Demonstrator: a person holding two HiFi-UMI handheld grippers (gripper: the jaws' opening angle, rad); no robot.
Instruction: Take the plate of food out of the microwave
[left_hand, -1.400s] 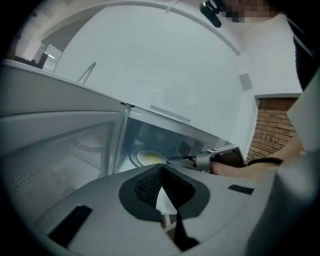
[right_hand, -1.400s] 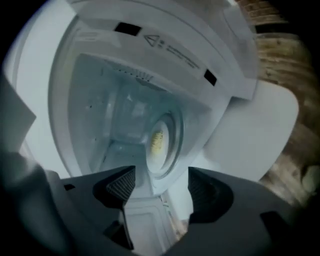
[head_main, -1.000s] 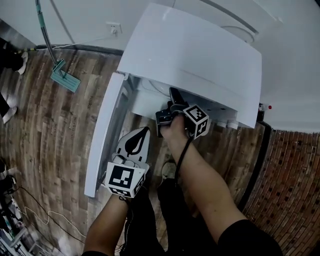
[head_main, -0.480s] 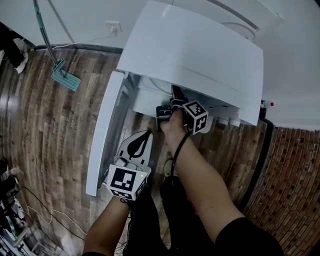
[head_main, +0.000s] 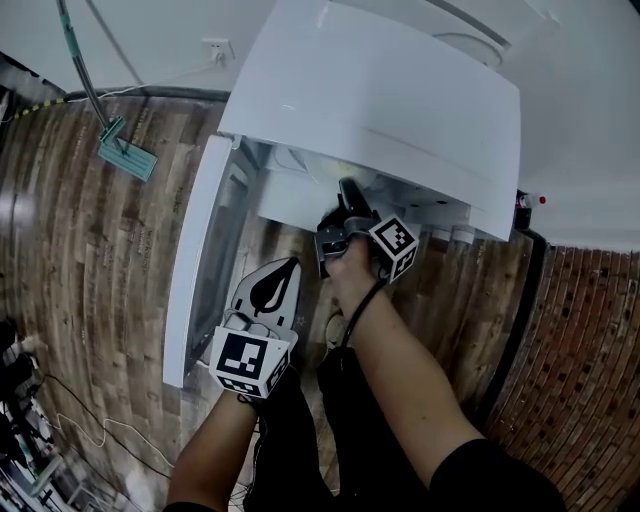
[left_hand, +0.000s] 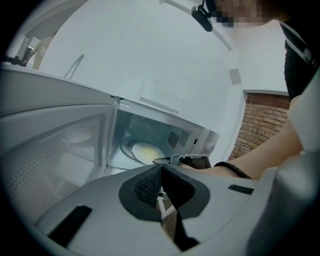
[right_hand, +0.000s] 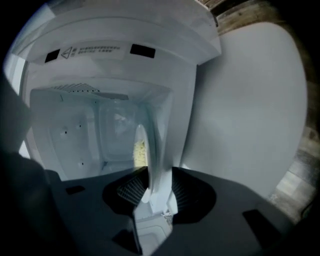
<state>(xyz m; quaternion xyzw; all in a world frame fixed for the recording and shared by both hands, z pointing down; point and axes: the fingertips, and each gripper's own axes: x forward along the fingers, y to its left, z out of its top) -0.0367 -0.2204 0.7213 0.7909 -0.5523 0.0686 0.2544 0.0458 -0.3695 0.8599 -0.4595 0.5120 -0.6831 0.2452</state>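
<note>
The white microwave stands with its door swung open to the left. Inside lies a white plate of yellowish food. My right gripper reaches into the opening. Its jaws are closing, and the plate's near rim stands edge-on between the pads, touching both. From the left gripper view, the right gripper is at the cavity's front. My left gripper hangs below the door, in front of the microwave, shut with nothing in it.
A wood-pattern floor lies below. A green flat mop leans at the far left, near a wall socket. A brick wall is at the right. Cables trail at the lower left.
The right gripper stays at the microwave's mouth and has shifted slightly. The left gripper has barely moved. The head view has drifted a little.
</note>
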